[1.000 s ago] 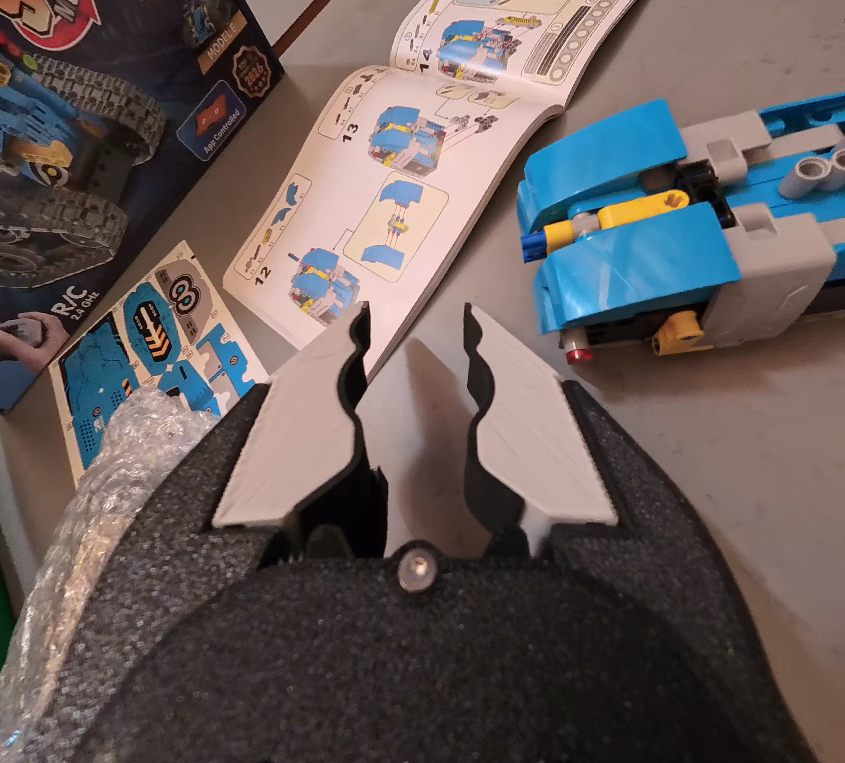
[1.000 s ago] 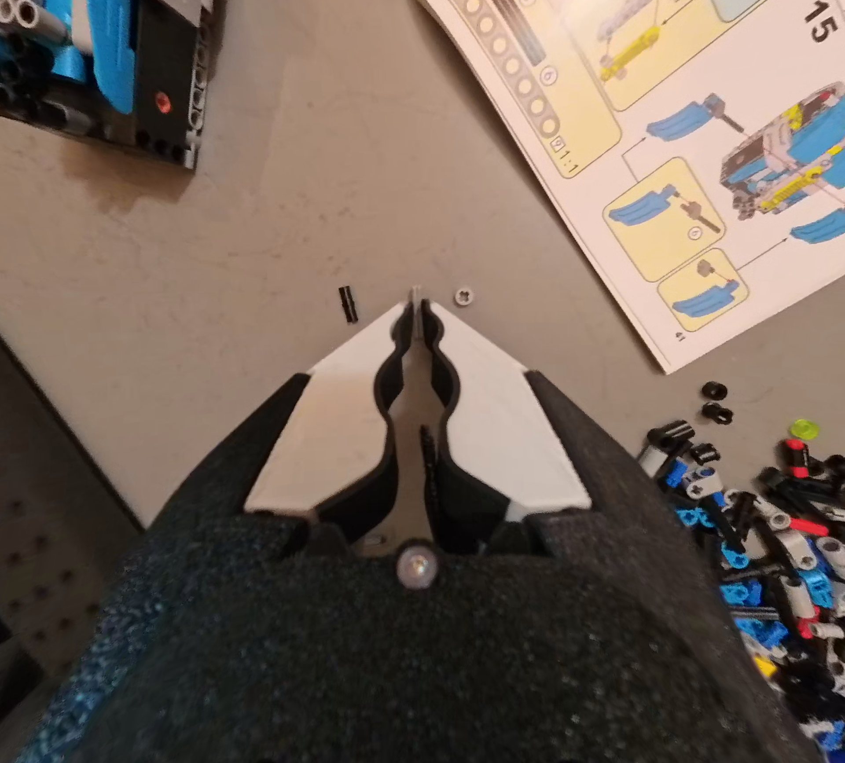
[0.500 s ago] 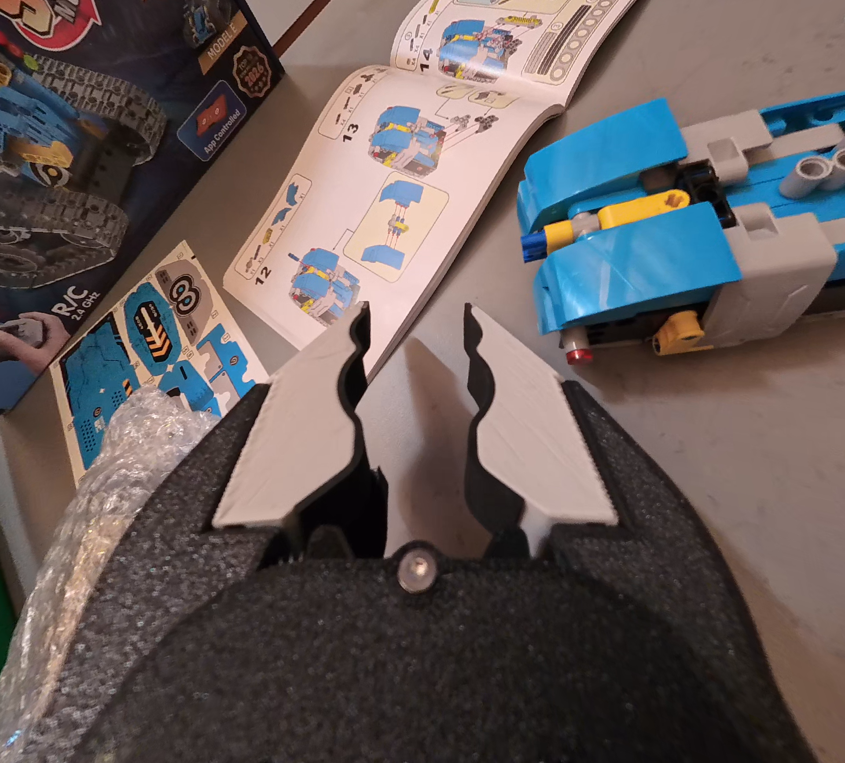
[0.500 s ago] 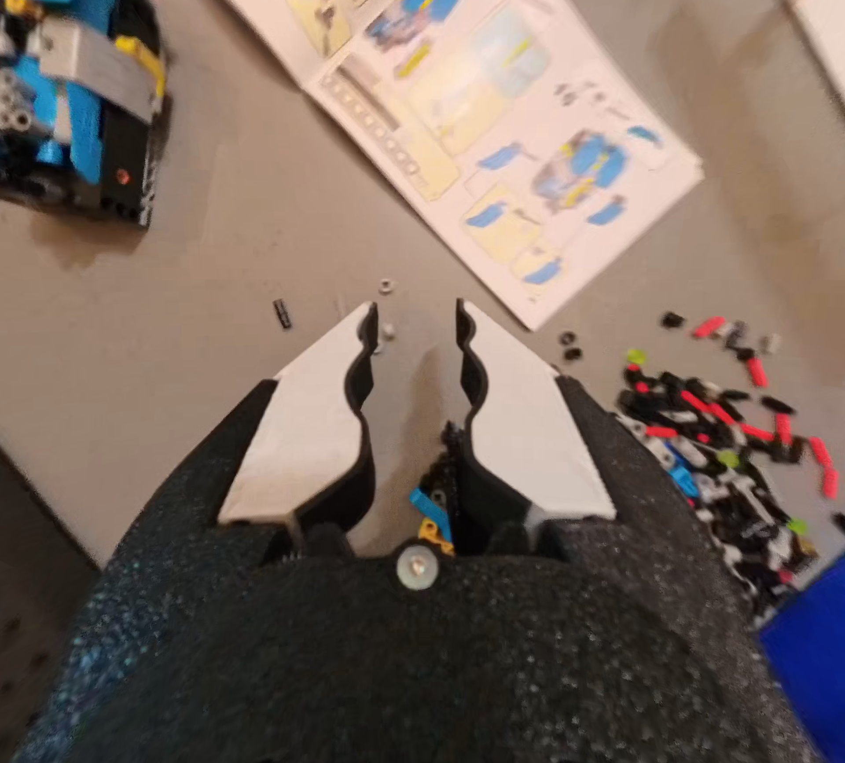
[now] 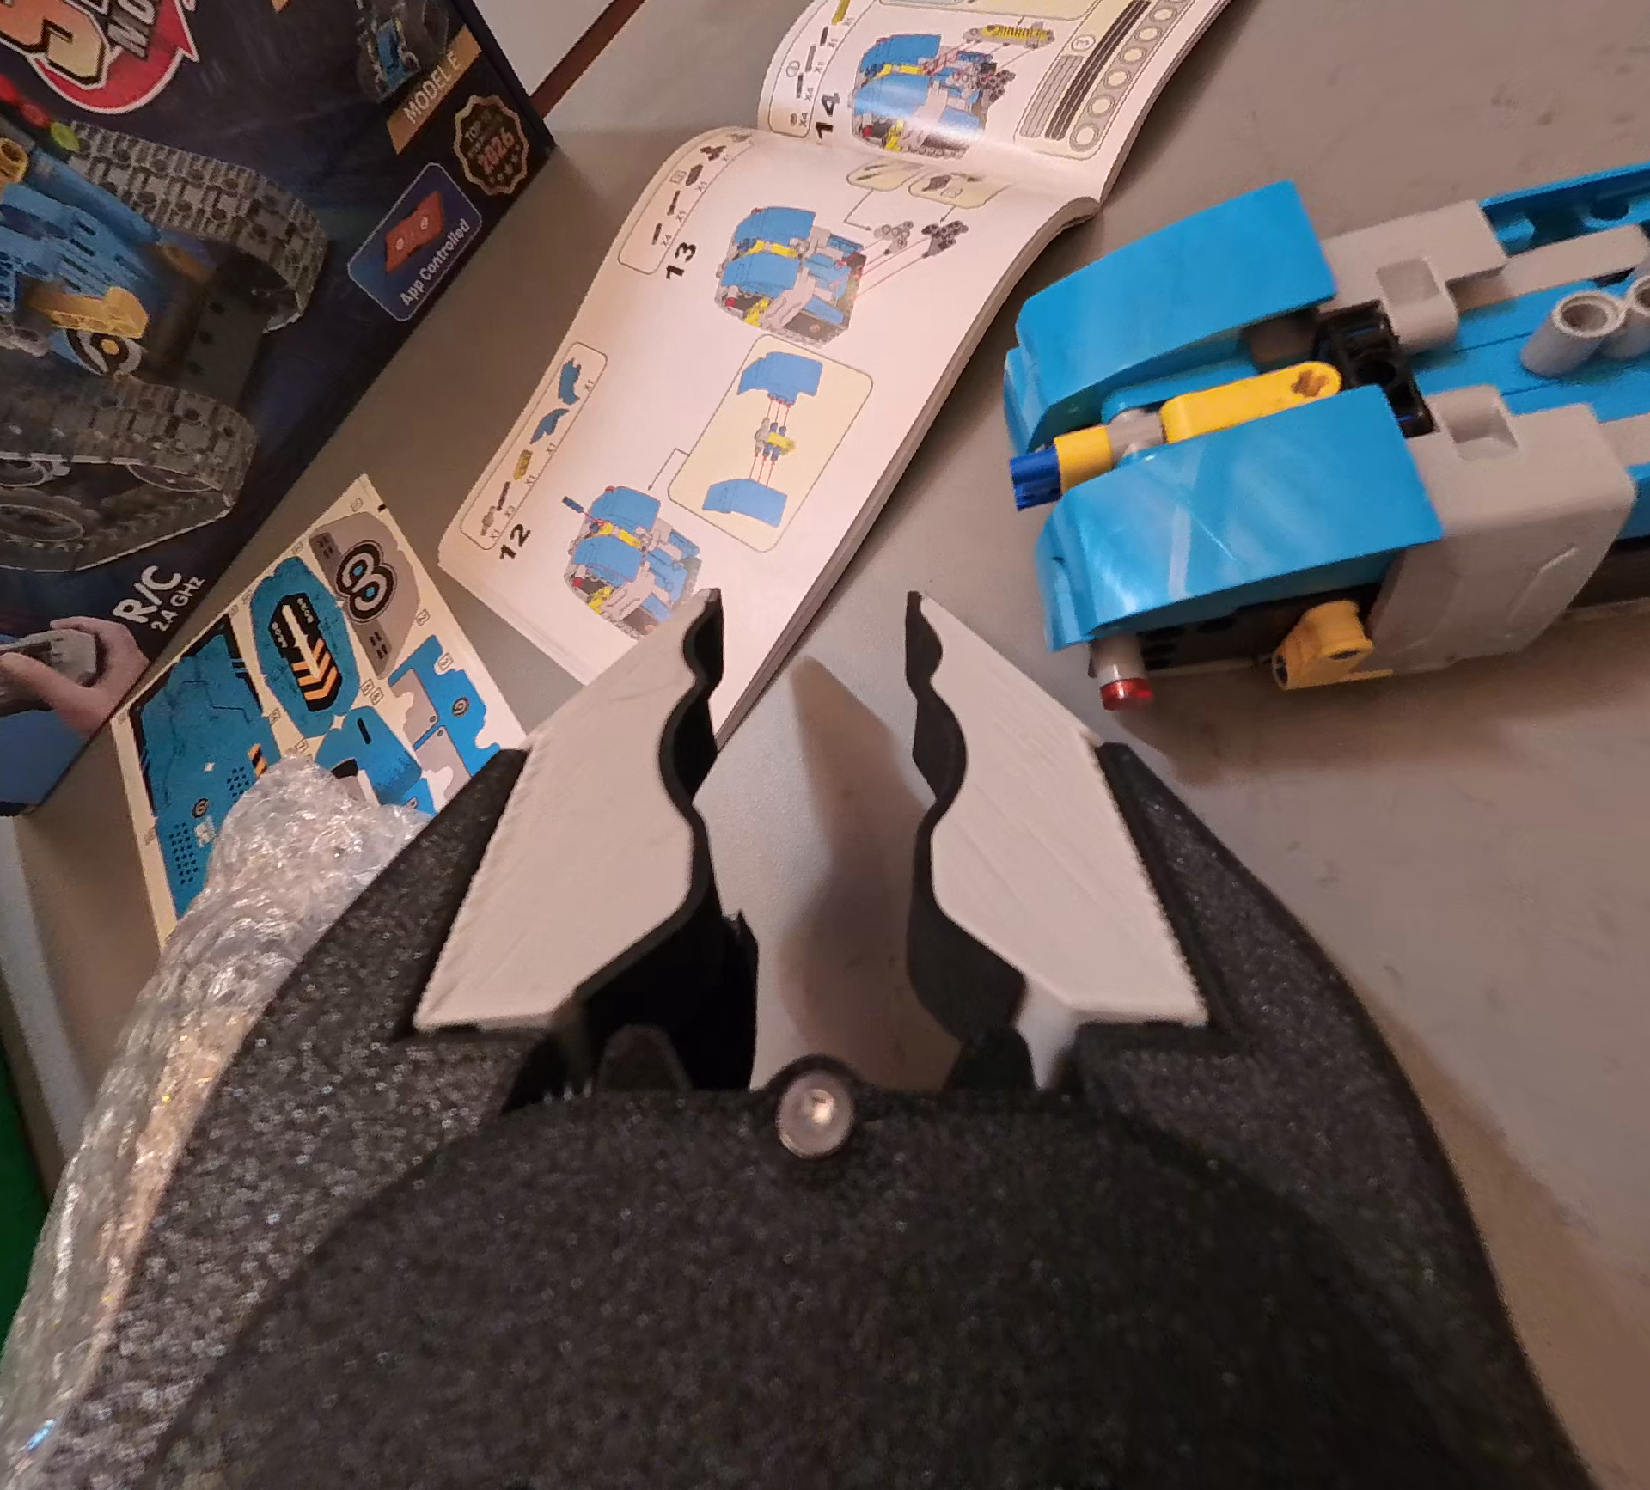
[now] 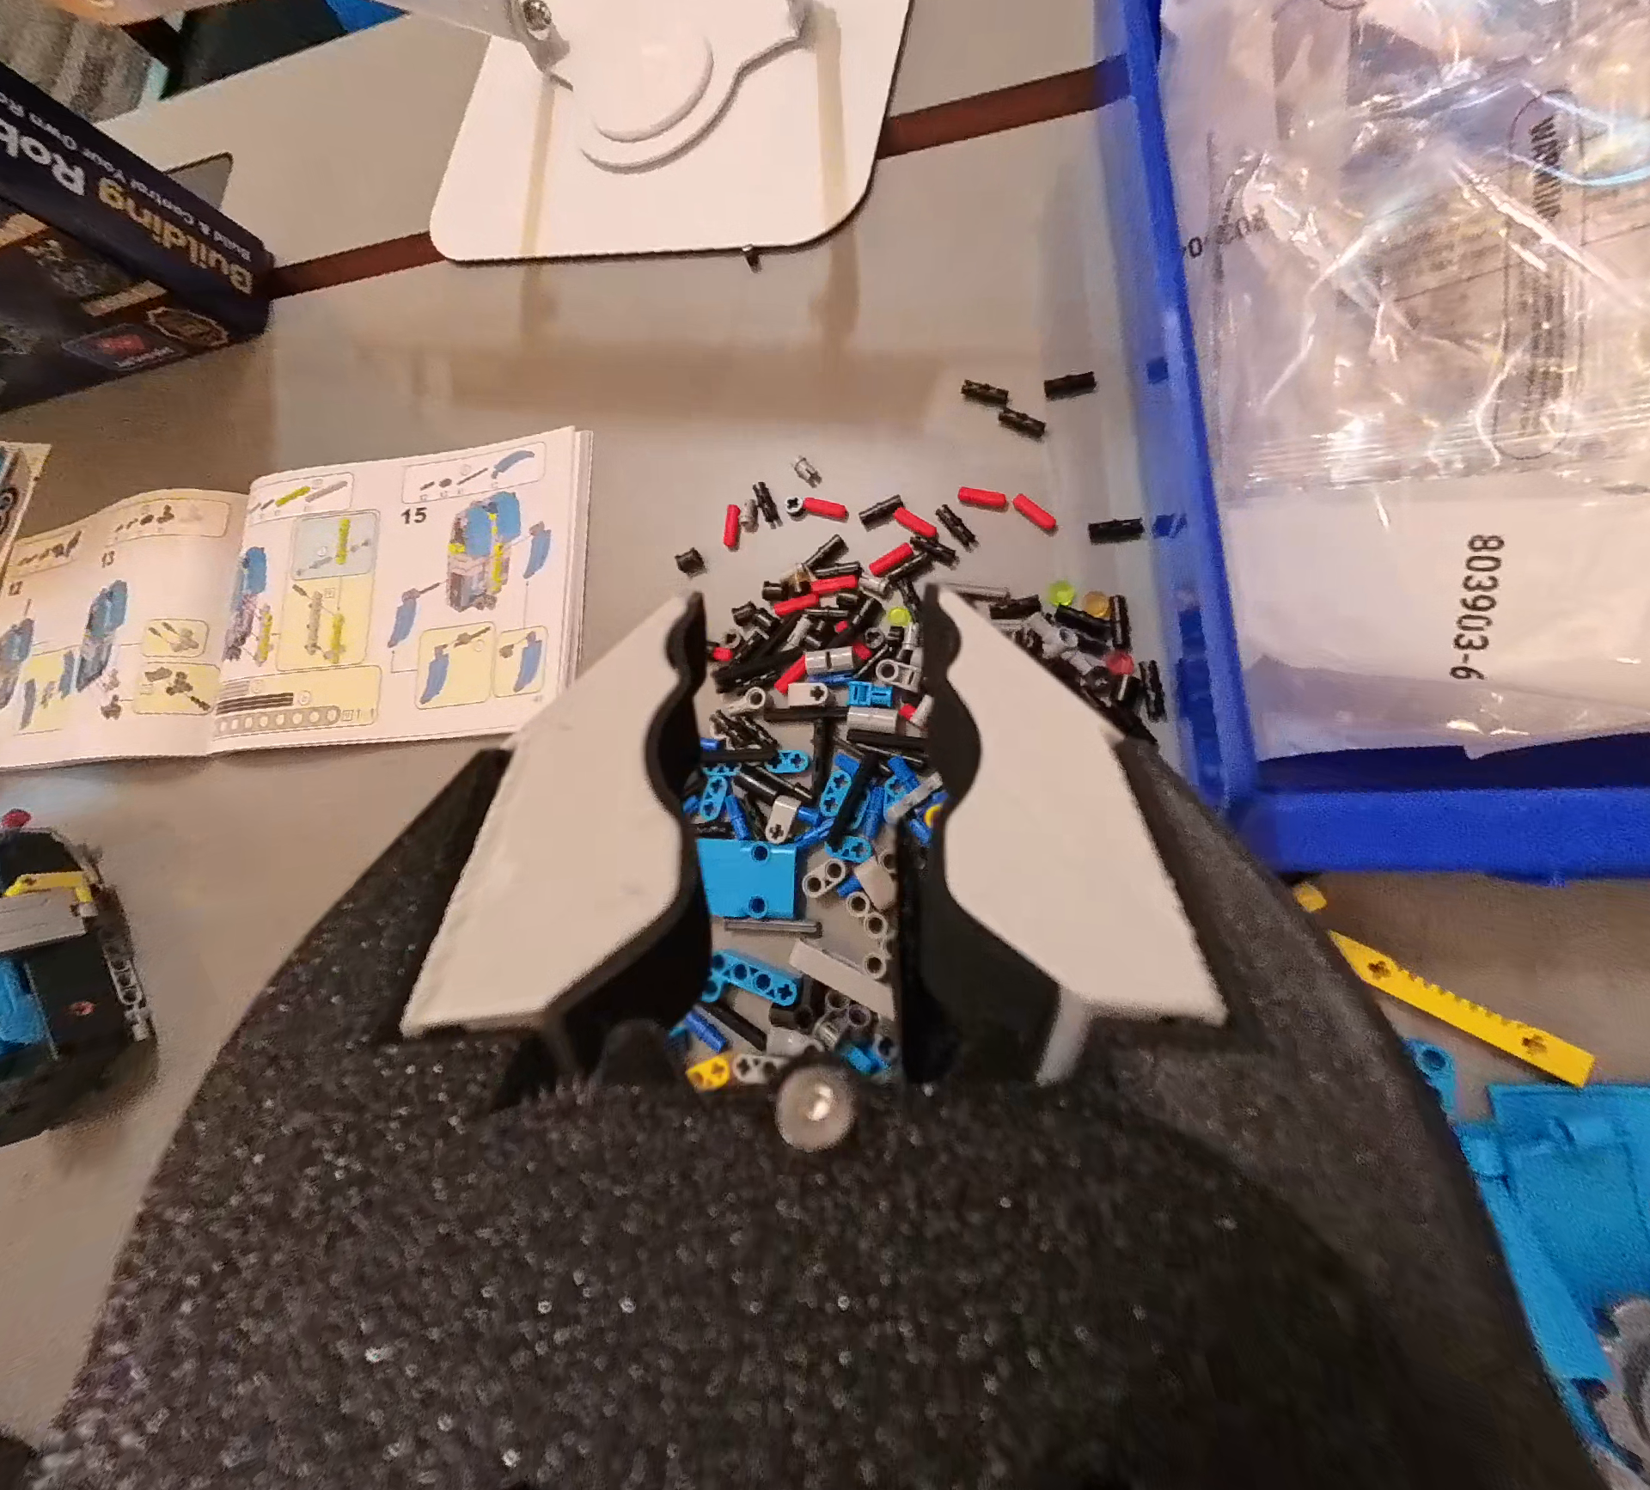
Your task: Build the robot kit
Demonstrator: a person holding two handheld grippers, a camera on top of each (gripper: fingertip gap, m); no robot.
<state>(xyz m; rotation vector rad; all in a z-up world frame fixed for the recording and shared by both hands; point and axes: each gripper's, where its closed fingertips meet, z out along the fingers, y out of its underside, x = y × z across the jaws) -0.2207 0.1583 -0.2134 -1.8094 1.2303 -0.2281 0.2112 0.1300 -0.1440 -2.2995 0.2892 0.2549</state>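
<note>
My left gripper [image 5: 811,608] is open and empty, low over the grey table beside the near corner of an open instruction booklet [image 5: 804,340]. A partly built blue, grey and yellow brick vehicle [image 5: 1295,447] lies to its right. My right gripper [image 6: 812,608] is open and empty, held above a pile of small black, red, blue and grey brick parts [image 6: 830,697]. The booklet [image 6: 295,599] lies to its left in the right wrist view, and the vehicle [image 6: 54,992] shows at the left edge.
A dark product box [image 5: 179,197], a sticker sheet [image 5: 295,688] and bubble wrap [image 5: 223,911] lie left of the left gripper. A blue bin [image 6: 1187,465] holding plastic bags [image 6: 1429,287] stands right of the pile. A white stand base [image 6: 679,99], a yellow beam [image 6: 1446,1001] and blue panels [image 6: 1554,1233] lie nearby.
My right gripper has opened, let go of a small grey part, and swung right from the bare table to above the parts pile. The left gripper has not moved.
</note>
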